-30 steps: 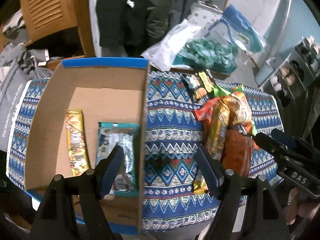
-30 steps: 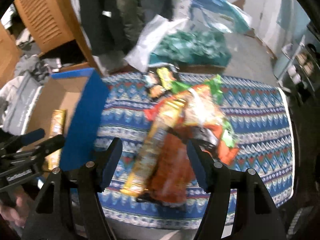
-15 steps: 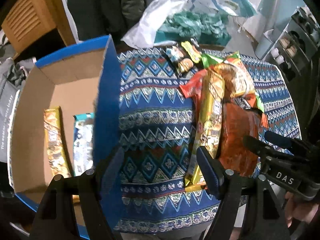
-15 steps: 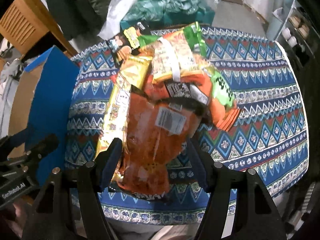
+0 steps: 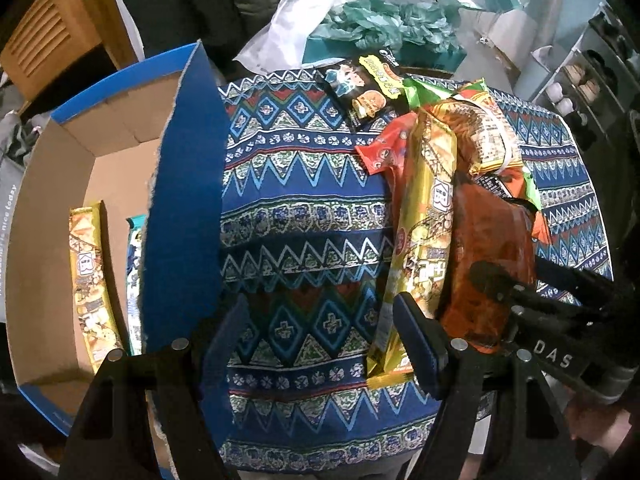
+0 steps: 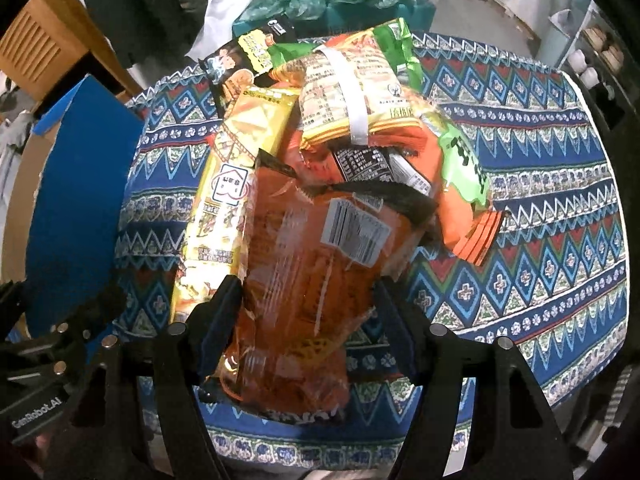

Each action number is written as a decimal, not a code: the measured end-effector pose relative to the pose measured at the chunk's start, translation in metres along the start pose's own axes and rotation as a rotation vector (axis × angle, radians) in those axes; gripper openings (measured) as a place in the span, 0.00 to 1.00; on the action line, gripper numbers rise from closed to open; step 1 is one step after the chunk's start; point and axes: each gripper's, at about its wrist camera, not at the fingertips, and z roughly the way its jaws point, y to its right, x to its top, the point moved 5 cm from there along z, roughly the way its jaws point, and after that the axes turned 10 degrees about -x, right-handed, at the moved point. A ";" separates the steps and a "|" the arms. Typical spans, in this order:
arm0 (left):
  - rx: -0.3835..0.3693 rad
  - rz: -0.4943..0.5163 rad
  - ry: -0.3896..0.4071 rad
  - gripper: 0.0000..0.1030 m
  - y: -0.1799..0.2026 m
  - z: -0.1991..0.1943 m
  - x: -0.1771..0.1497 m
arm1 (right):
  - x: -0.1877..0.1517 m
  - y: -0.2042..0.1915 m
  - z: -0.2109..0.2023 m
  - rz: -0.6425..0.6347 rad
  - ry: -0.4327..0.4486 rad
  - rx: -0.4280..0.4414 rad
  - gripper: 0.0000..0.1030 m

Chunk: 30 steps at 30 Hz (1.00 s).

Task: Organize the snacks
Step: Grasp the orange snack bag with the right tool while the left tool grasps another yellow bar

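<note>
A heap of snack packets lies on the patterned tablecloth (image 5: 300, 208). An orange bag (image 6: 316, 264) lies at the front of the heap, with a long gold packet (image 6: 228, 184) on its left. My right gripper (image 6: 308, 316) is open, its fingers on either side of the orange bag's near end. My left gripper (image 5: 320, 340) is open and empty above the cloth, next to the gold packet (image 5: 424, 240). The cardboard box (image 5: 48, 208) at the left holds a gold packet (image 5: 90, 280) and a teal one (image 5: 134, 272).
The box's blue flap (image 5: 184, 208) stands upright between box and heap. A black packet (image 5: 356, 88) and a green-and-yellow packet (image 6: 352, 84) lie at the heap's far end. A teal bag (image 5: 376, 28) and wooden furniture (image 5: 52, 32) stand beyond the table.
Both grippers moved right and forward toward the heap. The right gripper closed in until its open fingers straddle the orange bag. The box slid to the left of the left wrist view.
</note>
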 end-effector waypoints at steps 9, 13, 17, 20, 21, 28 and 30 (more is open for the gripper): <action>-0.026 0.003 -0.028 0.74 0.014 0.016 0.009 | 0.001 0.007 -0.007 -0.064 0.026 0.014 0.44; -0.050 0.005 -0.050 0.74 0.024 0.027 0.013 | 0.003 0.020 -0.008 -0.057 0.022 -0.009 0.44; -0.065 0.002 -0.069 0.74 0.034 0.039 0.017 | 0.001 0.032 -0.005 -0.028 0.003 0.017 0.47; -0.056 0.022 -0.075 0.75 0.041 0.047 0.020 | 0.000 0.037 -0.003 -0.005 -0.007 0.033 0.58; -0.048 0.032 -0.079 0.75 0.044 0.050 0.021 | -0.001 0.039 -0.003 0.009 -0.008 0.047 0.58; -0.025 0.063 -0.104 0.76 0.054 0.072 0.025 | -0.004 0.048 -0.009 0.038 -0.004 0.073 0.64; -0.014 0.079 -0.111 0.76 0.056 0.077 0.025 | -0.007 0.051 -0.012 0.043 -0.006 0.079 0.64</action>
